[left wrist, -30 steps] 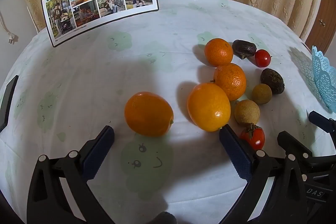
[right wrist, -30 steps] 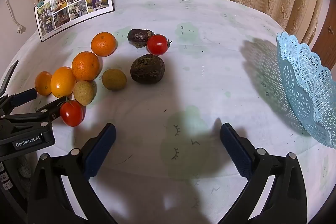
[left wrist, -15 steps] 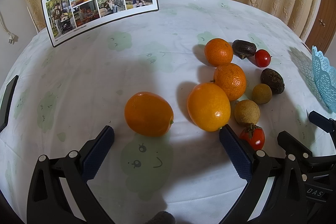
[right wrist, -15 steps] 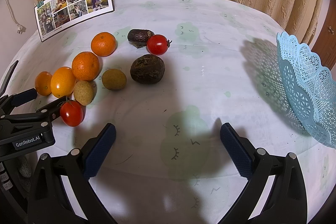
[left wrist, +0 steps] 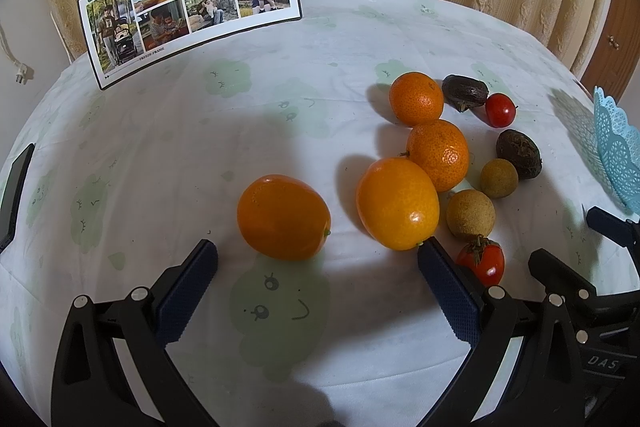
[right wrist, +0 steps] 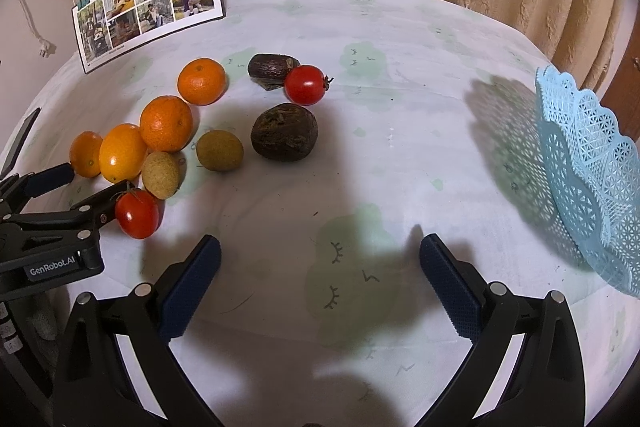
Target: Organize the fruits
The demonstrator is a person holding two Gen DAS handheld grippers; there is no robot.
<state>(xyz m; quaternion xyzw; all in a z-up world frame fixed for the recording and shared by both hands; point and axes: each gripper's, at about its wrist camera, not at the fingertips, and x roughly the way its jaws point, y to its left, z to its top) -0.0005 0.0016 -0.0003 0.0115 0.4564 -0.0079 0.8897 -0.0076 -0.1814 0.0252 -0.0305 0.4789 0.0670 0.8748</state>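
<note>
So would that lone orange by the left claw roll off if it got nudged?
Probably: the orange is rounded and sits free on the flat tablecloth. Its glossy skin looks smooth, so it might slip. The open left claw seems wide enough to straddle it.

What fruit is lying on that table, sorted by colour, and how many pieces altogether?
Orange fruits: 4
Red tomatoes: 2
Greenish-brown round fruits: 2
Dark brown wrinkled fruits: 2
Total: 10, all on the tablecloth; none in the blue basket.
</note>
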